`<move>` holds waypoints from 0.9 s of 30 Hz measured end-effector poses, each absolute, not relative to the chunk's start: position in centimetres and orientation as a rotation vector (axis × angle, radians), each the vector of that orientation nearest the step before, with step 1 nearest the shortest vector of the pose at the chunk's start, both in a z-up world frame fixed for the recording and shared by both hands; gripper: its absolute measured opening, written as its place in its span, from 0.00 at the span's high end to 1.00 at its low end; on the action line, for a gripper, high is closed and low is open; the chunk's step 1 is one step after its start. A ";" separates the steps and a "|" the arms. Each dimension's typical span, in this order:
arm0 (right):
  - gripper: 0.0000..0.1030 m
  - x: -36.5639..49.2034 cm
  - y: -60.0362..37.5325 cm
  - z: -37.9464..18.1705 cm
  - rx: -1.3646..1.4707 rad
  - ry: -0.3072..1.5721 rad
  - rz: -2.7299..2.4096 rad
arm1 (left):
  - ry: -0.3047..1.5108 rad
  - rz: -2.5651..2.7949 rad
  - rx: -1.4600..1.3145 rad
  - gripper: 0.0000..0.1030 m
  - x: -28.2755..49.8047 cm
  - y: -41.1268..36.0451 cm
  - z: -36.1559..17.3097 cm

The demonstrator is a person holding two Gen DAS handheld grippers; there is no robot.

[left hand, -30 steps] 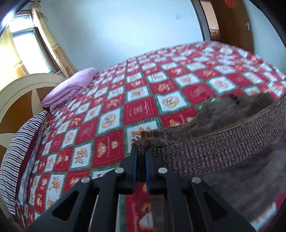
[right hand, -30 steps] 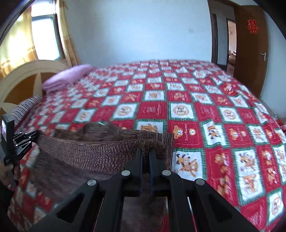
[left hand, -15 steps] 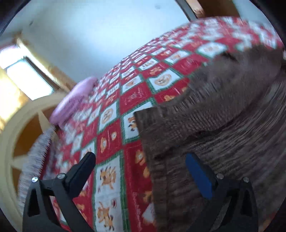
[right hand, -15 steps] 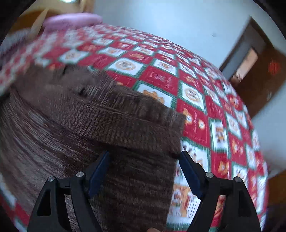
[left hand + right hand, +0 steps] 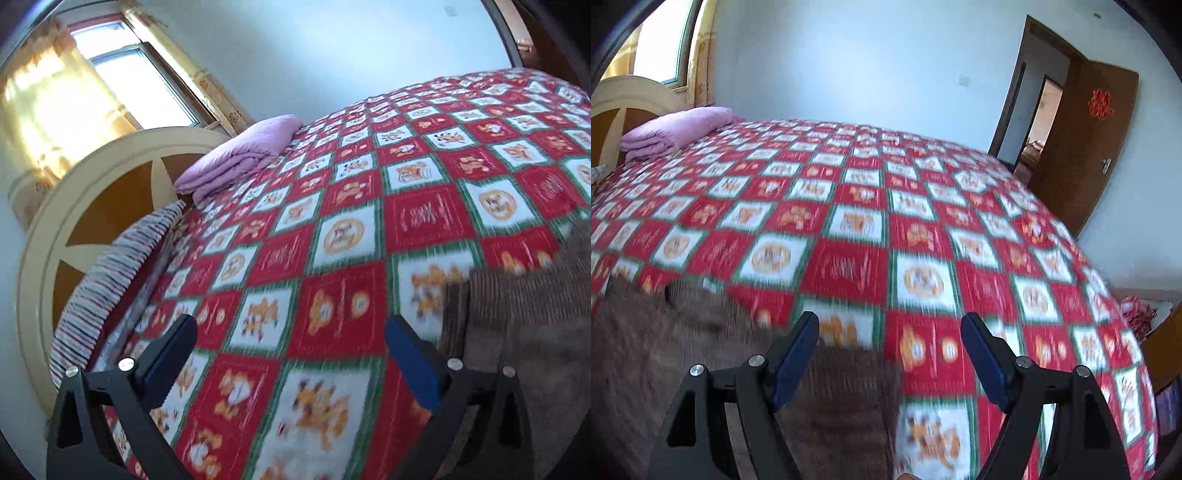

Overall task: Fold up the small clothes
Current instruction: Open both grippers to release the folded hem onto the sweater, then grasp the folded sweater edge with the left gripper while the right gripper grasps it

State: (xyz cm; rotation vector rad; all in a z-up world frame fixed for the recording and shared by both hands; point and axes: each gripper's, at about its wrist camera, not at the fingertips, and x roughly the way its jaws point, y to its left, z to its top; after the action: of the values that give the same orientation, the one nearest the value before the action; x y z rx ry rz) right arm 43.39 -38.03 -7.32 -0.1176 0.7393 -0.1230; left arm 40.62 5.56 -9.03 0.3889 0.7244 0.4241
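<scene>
A brown knitted garment [image 5: 524,332] lies flat on the red, white and green patterned bedspread [image 5: 332,229]. In the left wrist view it sits at the lower right, beside the right finger. My left gripper [image 5: 291,339] is open and empty over the bedspread, left of the garment. In the right wrist view the garment [image 5: 683,350] fills the lower left, under the left finger. My right gripper [image 5: 890,332] is open and empty, over the garment's right edge.
A folded pink blanket [image 5: 243,155] lies at the head of the bed by the round headboard [image 5: 92,206]. A striped pillow [image 5: 110,273] lies along the left edge. An open brown door [image 5: 1086,140] stands beyond the bed's right side.
Both grippers were shut on the garment's edge one second ago. They opened, let it drop onto the bed, and have pulled up and outward from it.
</scene>
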 end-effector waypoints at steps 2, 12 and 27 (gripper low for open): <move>0.23 41.5 -39.1 -8.7 -0.061 0.780 -0.089 | 0.736 0.367 0.336 0.00 37.8 6.6 -9.2; 0.23 31.8 -41.8 -11.5 0.189 0.835 -0.040 | 0.799 0.050 0.190 0.16 30.1 4.7 -11.1; 0.30 28.2 -40.0 -12.2 0.215 0.837 0.043 | 0.892 -0.197 -0.037 0.68 28.0 3.7 -12.6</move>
State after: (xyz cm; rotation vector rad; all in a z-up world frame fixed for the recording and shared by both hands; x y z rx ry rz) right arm 28.23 -40.00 -12.25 0.2154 0.8370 0.0432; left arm 27.98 3.67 -12.59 -0.0373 0.8917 -0.1966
